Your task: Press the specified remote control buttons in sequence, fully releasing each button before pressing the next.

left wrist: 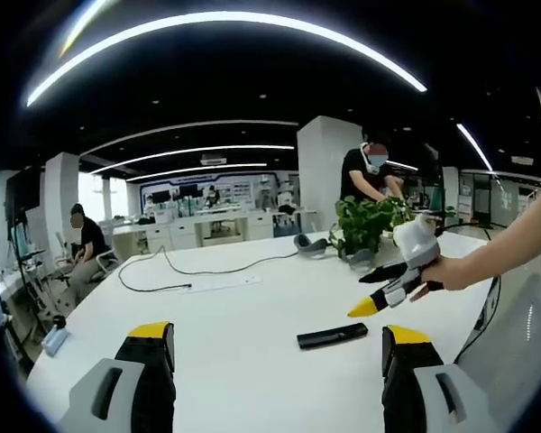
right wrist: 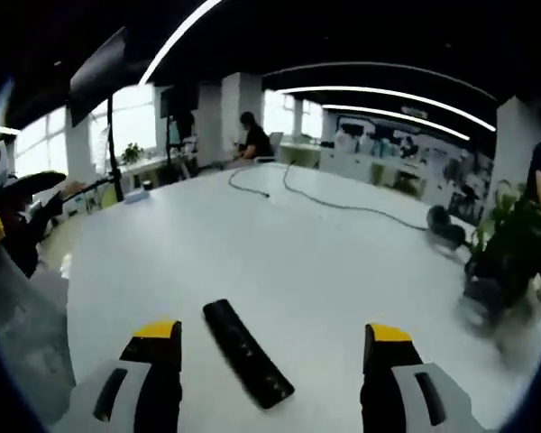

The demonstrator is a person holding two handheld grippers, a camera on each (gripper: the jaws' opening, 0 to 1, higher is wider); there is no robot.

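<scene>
Right gripper: jaws spread wide, nothing between them, hanging just above the table. Remote control lies flat on the table in the gap between the jaws, slanted, not touched by either. In the left gripper view the same gripper comes in from the right, held in a hand, yellow tips pointing down toward the remote, near it but clearly apart.

Left gripper: also open and empty, jaws well apart, held back from the remote. It shows at the left edge of the right gripper view, well clear.

Progress, as I judge it: no button is under a jaw tip, so no press is happening now. Can't tell from this which buttons, if any, are done; the buttons are too dark and small to read. Looks like an approach or a between-press release. Remaining: bring one tip down on the target button, lift fully off, repeat.

Surface: big white table, glossy and mostly bare. A black cable snakes across it, a potted plant stands at the far side with a headset-like object beside it.

Room: open office, long ceiling light strips, desks and monitors behind, one person seated at left, another standing behind the plant.
</scene>
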